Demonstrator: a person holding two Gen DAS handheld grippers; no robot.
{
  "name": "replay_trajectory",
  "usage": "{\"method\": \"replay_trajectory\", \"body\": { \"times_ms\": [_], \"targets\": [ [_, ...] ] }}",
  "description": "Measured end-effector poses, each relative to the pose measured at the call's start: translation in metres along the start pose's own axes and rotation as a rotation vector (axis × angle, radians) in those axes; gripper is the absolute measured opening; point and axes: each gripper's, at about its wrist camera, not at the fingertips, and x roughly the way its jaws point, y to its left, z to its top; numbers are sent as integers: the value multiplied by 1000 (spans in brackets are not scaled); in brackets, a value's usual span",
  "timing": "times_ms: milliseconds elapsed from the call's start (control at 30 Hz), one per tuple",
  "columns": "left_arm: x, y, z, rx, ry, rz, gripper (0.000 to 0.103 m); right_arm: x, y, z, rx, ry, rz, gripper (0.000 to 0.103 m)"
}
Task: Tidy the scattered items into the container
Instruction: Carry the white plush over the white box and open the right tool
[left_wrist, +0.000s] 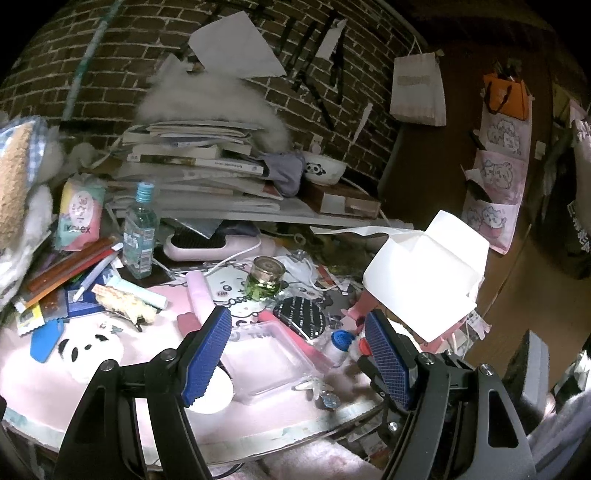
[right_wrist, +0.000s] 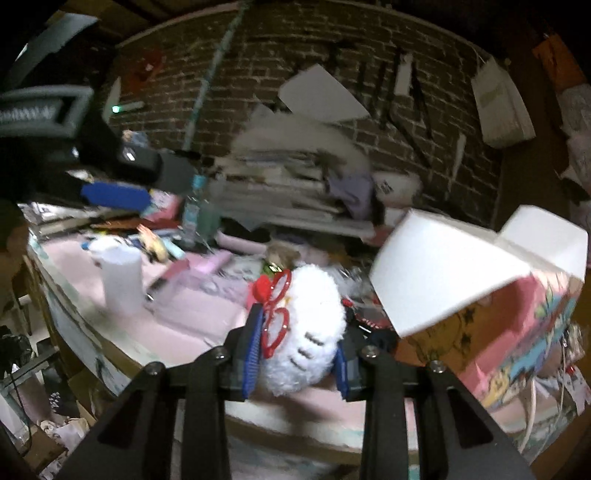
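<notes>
My right gripper (right_wrist: 299, 350) is shut on a white plush toy (right_wrist: 310, 314) with red heart glasses and holds it above the table's front edge. Just right of it stands the container, a pink printed box (right_wrist: 517, 332) with white flaps (right_wrist: 439, 266) folded open. My left gripper (left_wrist: 297, 354) is open over the pink mat, with nothing between its fingers. Below it lie a clear plastic tray (left_wrist: 273, 358) and a small blue-capped bottle (left_wrist: 341, 345). The box (left_wrist: 424, 273) is to its right. In the right wrist view the left gripper's blue pad (right_wrist: 114, 195) shows at the far left.
Scattered on the mat are a green glass jar (left_wrist: 264, 277), a black round case (left_wrist: 299, 314), a panda pouch (left_wrist: 88, 347), pens (left_wrist: 74, 266) and a water bottle (left_wrist: 140, 229). A book stack (left_wrist: 192, 158) and a panda bowl (left_wrist: 323, 168) stand against the brick wall. The table edge (left_wrist: 258, 439) is near.
</notes>
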Motion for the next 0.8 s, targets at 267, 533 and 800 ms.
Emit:
{"method": "replay_trajectory", "body": {
  "times_ms": [267,533,800],
  "targets": [
    [-14,11,0,-29,-32,15,72,6,20,26,-7,-73,103,30],
    [-19,17,0,-46,-42,30,72,0,8,70,-3,-165,120,30],
    [-13,13,2,-36,-30,20,72,-8,-77,119,42,-56,-32,30]
  ]
}}
